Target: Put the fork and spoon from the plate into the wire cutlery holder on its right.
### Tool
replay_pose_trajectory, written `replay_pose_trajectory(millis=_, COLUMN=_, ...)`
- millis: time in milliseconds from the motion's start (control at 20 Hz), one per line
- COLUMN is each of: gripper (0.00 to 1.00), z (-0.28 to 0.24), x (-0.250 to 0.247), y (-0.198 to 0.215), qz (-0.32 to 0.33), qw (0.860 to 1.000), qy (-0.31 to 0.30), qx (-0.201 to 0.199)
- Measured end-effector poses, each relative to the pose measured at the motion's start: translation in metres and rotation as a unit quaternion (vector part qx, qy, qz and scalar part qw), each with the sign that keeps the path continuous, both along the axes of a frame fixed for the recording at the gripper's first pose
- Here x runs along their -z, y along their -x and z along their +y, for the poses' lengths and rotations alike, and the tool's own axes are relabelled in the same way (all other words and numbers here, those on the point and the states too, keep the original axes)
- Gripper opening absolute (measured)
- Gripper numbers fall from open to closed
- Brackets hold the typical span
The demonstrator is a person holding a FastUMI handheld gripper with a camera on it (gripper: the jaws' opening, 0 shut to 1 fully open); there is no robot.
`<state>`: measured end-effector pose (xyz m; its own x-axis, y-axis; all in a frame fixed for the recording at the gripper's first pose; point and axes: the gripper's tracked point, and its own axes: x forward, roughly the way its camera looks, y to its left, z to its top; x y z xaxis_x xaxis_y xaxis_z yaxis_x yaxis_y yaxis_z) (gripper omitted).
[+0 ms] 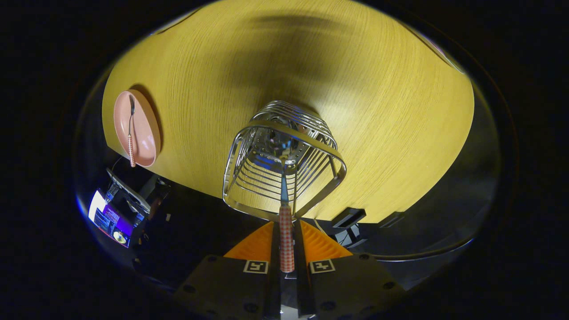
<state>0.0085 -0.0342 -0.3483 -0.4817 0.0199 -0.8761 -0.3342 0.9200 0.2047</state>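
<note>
Here, gripper view:
Gripper: fingers were closed on a checked handle, both pressing its sides.
Held utensil: its long axis ran straight ahead from the fingers, with the working end down inside the wire cutlery holder; fork or spoon could not be told, likely the fork.
Holder: directly ahead of the fingertips, mouth facing them.
Plate: well off to the left on the table.
Remaining utensil: lay lengthwise on the plate, seemingly the spoon.

Glossy metal wire cutlery holder, matt wood-grain table, smooth pink plate — checked-pattern utensil handle
</note>
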Motion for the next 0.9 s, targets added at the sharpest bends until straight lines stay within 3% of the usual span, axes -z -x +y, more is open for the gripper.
replay_pose_trajectory(millis=100, gripper=0.28, z=0.004, x=-0.005, y=-0.004, qz=-0.023, qw=0.999, qy=-0.022, qx=0.015)
replay_pose_trajectory(millis=350, gripper=0.29, z=0.013, x=-0.049, y=-0.020, qz=-0.121, qw=0.985, qy=-0.099, qx=0.078)
replay_pose_trajectory(millis=650, gripper=0.32, z=0.062, x=-0.123, y=-0.021, qz=-0.250, qw=0.938, qy=-0.196, qx=0.137)
replay_pose_trajectory(millis=900, gripper=0.39, z=0.148, x=-0.145, y=0.014, qz=-0.261, qw=0.915, qy=-0.265, qx=0.155)
